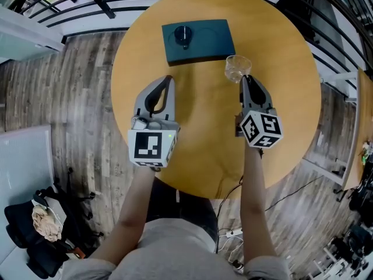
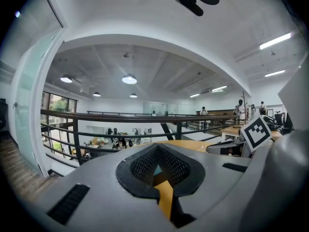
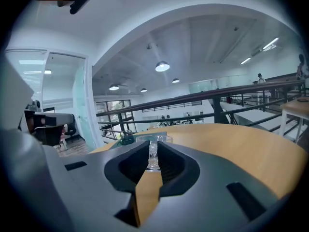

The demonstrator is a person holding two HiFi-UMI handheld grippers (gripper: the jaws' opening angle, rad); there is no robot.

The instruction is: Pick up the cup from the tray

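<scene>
A clear cup [image 1: 238, 67] is off the dark teal tray [image 1: 215, 39], just past its front right corner over the round wooden table [image 1: 204, 133]. My right gripper [image 1: 245, 79] is shut on the cup's near wall; in the right gripper view the clear wall [image 3: 153, 151] is pinched between the jaws of that gripper [image 3: 153, 159]. My left gripper [image 1: 169, 79] hovers in front of the tray's left corner with its tips together and nothing in them. In the left gripper view its jaws [image 2: 157, 151] meet at the tip.
A dark round object [image 1: 183, 35] sits on the tray's left half. The table's near edge [image 1: 198, 188] runs close to the person's body, with a cable [image 1: 233, 188] hanging below it. Railings [image 1: 76, 7] ring the far side. Bags [image 1: 41, 226] lie on the floor at lower left.
</scene>
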